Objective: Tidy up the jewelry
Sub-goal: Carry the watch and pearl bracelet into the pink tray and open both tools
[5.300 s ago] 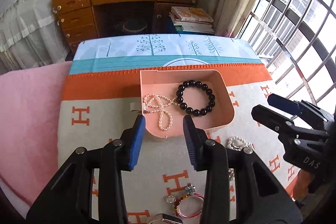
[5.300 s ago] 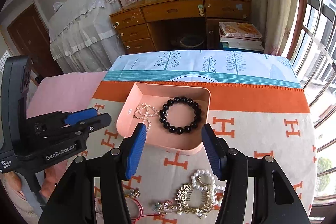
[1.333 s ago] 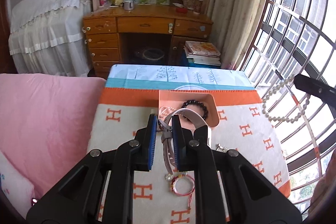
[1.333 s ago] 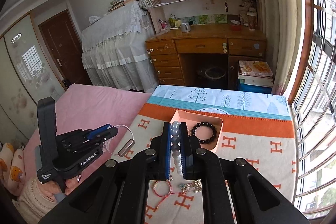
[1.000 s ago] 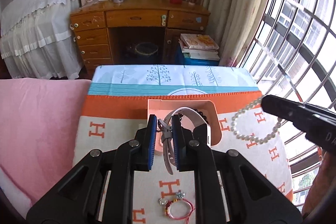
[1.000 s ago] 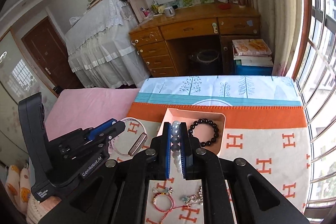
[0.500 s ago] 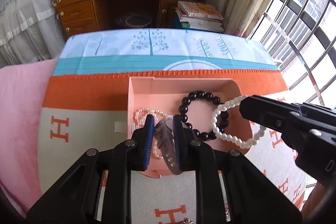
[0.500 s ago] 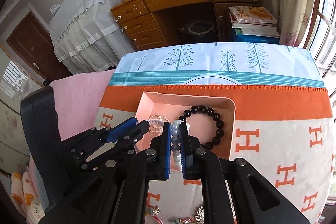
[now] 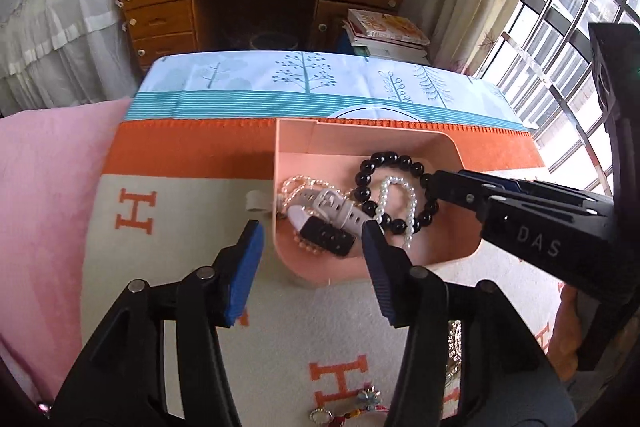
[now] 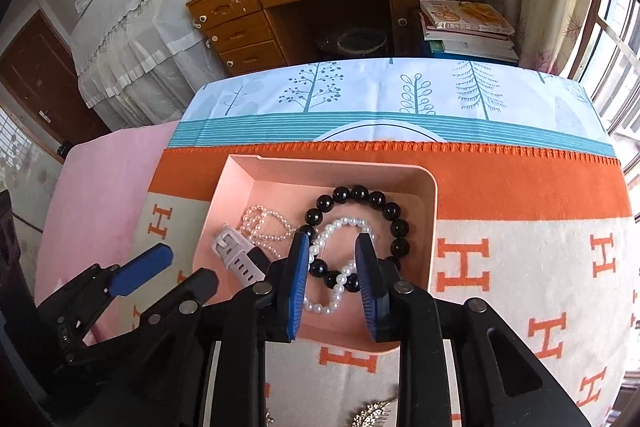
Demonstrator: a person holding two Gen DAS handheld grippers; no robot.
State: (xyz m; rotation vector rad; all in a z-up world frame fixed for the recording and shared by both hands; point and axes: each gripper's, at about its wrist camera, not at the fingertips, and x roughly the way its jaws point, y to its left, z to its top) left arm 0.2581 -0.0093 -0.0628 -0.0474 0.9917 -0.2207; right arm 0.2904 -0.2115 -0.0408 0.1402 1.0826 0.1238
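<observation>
Both grippers have descended to the pink tray (image 9: 448,147) since a second ago; left gripper (image 9: 310,247) jaws opening, empty, watch (image 9: 332,211) lying released at frame centre; right gripper (image 10: 332,267) jaws opening, pearl bracelet (image 10: 340,259) between them, resting on the black bead bracelet (image 10: 360,195); best to spread fully, then lift straight up, avoiding snagged beads.

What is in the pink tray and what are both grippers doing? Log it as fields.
tray: pink tray on the orange H-pattern blanket
contents: black bead bracelet, white pearl bracelet, small pearl strand, watch
left gripper: jaws opening, nothing between the pads
right gripper: jaws opening over the pearl bracelet
still outside: trinkets on the blanket
</observation>
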